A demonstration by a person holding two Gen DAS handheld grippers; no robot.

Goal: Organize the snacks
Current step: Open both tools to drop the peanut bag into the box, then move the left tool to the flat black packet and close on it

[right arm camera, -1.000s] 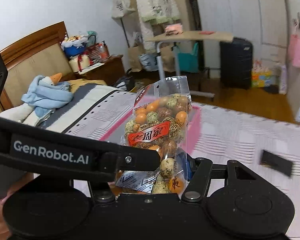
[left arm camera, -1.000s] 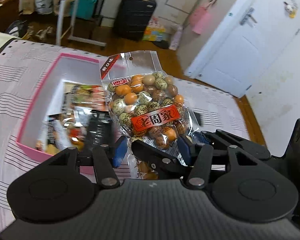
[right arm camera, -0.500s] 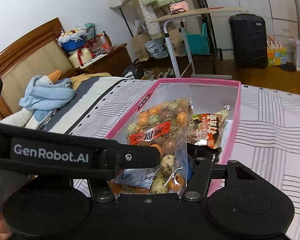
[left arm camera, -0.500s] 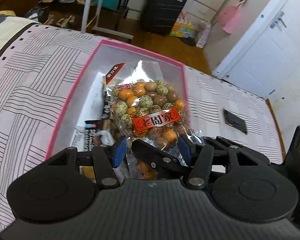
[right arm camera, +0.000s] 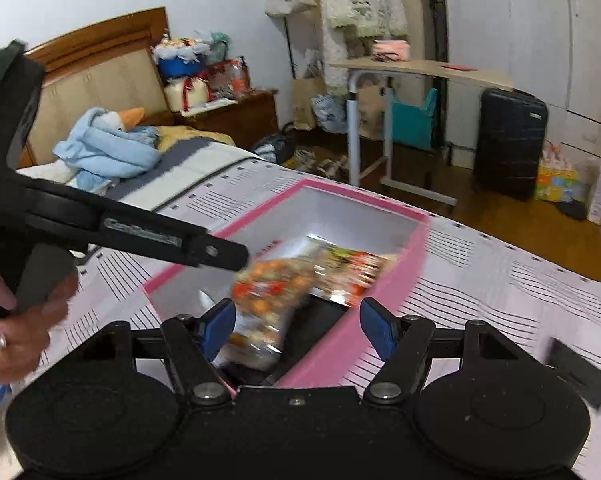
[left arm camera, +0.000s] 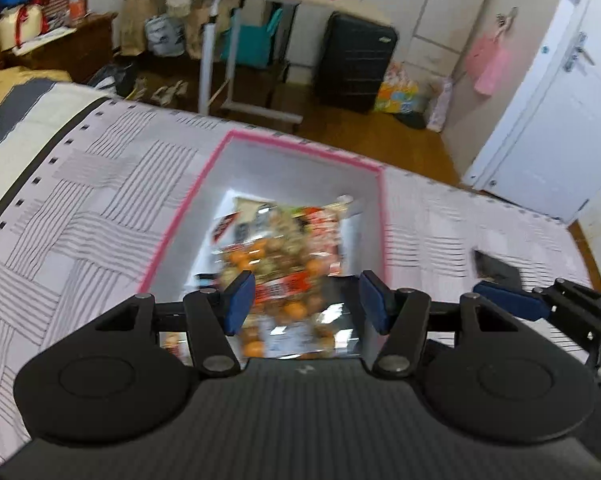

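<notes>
Change: a second ago both tools pinched the bag of coated nuts above the bed; now the bag of coated nuts is blurred and dropping into the pink box.
Left hand-held gripper: its jaws have just been opening; the blue pads stand clear at either side of the bag, so it is released.
Bag: lies tilted inside the box, on other snack packets, toward the 6 o'clock end in the left wrist view.
Right hand-held gripper: its jaws have just been opening too; released, with the bag's lower end near its left pad and apparently apart from it.
Dark flat object: on the bedspread at 3 o'clock of the box, outside it.
Meaning: this snack looks stowed; both tools are free for the next item.
</notes>
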